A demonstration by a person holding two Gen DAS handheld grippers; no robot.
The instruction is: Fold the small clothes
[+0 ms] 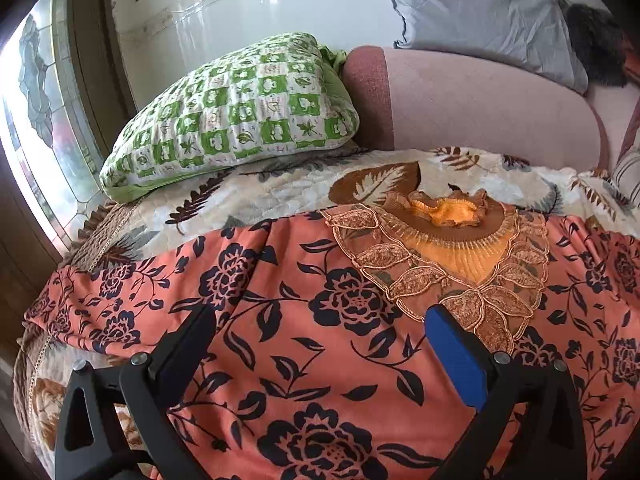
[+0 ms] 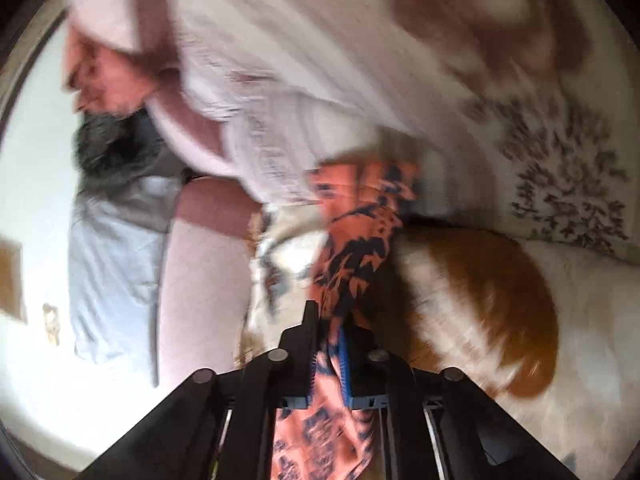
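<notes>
An orange dress [image 1: 304,320] with dark blue flowers lies spread on the bed, its embroidered neck yoke [image 1: 448,248] pointing away from me. My left gripper [image 1: 320,328] is open just above the dress, fingers wide apart, holding nothing. In the blurred right wrist view my right gripper [image 2: 328,344] is shut on a bunched part of the same orange dress [image 2: 356,232], which runs up between its fingers and hangs below them.
A green checked pillow [image 1: 240,116] lies at the back left on the leaf-print bedspread [image 1: 280,188]. A pink padded headboard [image 1: 480,100] and a grey pillow [image 1: 480,12] stand behind. A window [image 1: 36,92] is at the left.
</notes>
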